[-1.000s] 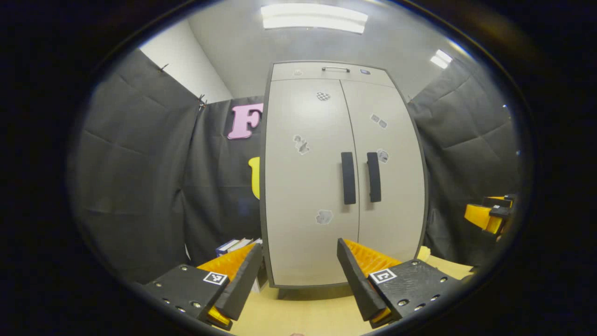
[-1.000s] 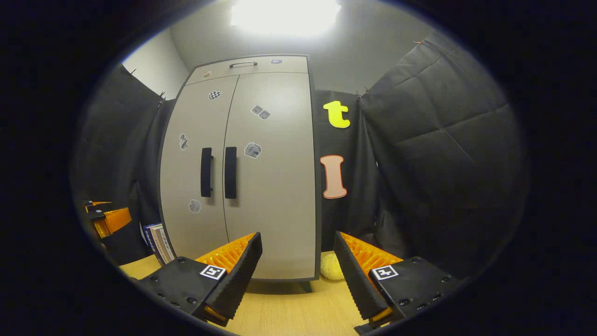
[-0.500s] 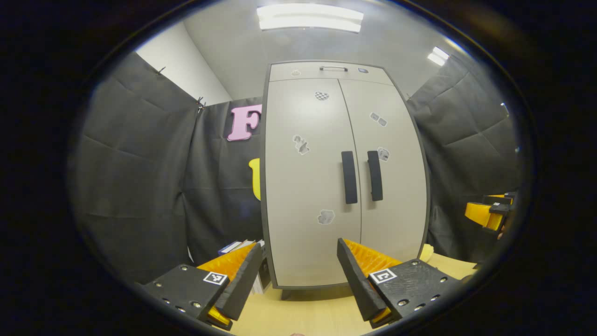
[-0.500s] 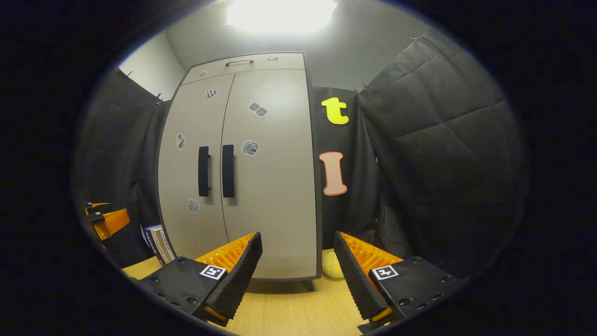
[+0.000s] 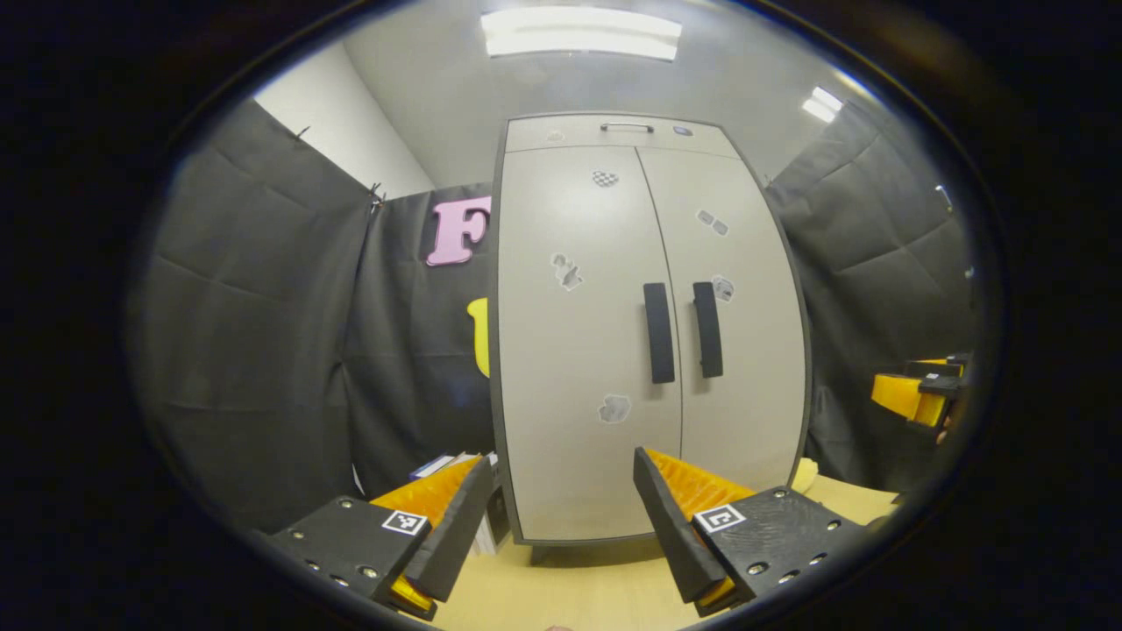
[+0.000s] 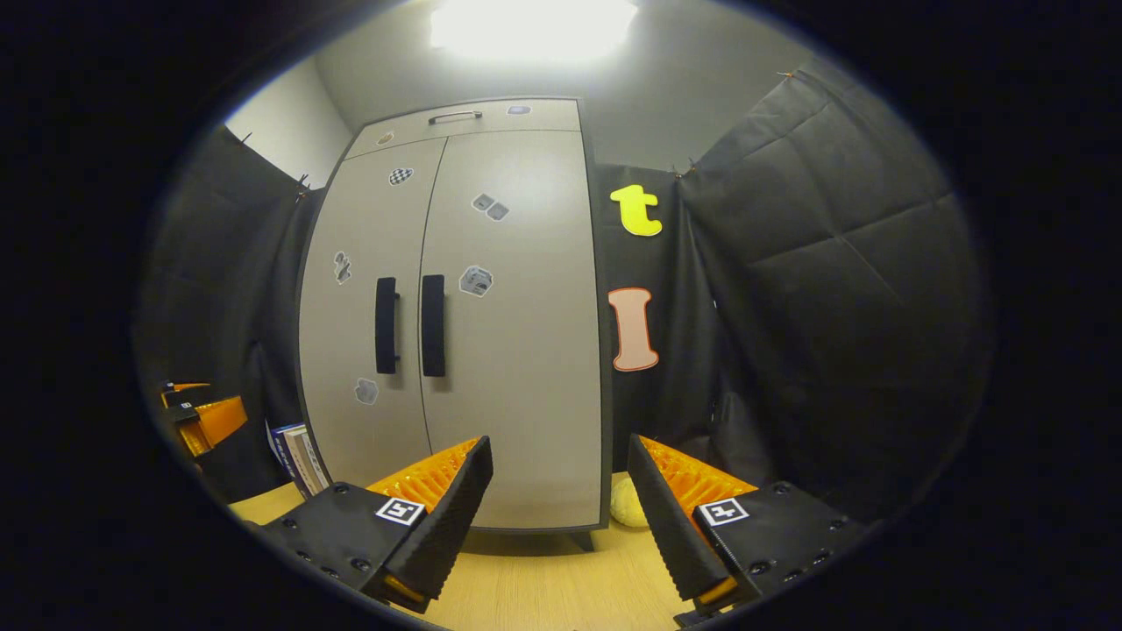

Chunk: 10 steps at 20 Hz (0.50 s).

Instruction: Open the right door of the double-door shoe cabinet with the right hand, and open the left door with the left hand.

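We held both tools back from the cabinet, which stood shut on the worktop against the booth wall. The left tool and right tool each had fingers spread wide and empty, ready, we judged, for the handles. The left handle and right handle sat side by side at the seam, so each tool faced its own door.

The shoe cabinet is growing slightly larger and drifting rightward in the left gripper view as the left gripper is inching closer; in the right gripper view the cabinet is shifting only faintly
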Available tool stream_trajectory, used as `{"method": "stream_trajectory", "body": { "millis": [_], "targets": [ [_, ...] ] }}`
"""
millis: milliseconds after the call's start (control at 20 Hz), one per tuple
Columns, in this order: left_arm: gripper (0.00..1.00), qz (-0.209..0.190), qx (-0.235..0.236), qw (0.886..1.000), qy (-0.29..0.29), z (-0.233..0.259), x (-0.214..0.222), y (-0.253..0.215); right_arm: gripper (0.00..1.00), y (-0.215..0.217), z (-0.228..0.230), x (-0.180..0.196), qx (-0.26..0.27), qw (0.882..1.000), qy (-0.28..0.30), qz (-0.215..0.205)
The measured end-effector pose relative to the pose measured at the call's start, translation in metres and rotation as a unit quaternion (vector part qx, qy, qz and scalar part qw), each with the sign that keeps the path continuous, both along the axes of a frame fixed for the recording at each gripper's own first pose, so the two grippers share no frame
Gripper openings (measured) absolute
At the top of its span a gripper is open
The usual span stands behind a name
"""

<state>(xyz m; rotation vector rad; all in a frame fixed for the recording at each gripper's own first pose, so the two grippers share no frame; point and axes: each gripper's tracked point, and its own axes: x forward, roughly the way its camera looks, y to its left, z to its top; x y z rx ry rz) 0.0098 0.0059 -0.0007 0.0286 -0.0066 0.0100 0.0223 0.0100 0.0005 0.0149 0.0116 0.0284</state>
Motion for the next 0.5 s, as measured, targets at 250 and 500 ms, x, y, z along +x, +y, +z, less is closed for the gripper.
{"method": "stream_trajectory", "body": {
  "millis": [250, 500],
  "targets": [
    [0.94, 0.016, 0.002, 1.0, -0.001, 0.0, -0.004, 0.013, 0.98, 0.02, 0.01, 0.021, -0.003, 1.0, -0.003, 0.028],
    [0.94, 0.041, 0.008, 0.999, 0.001, -0.004, -0.012, 0.032, 0.98, 0.041, 0.024, 0.049, 0.004, 0.999, -0.007, 0.05]
  ]
}}
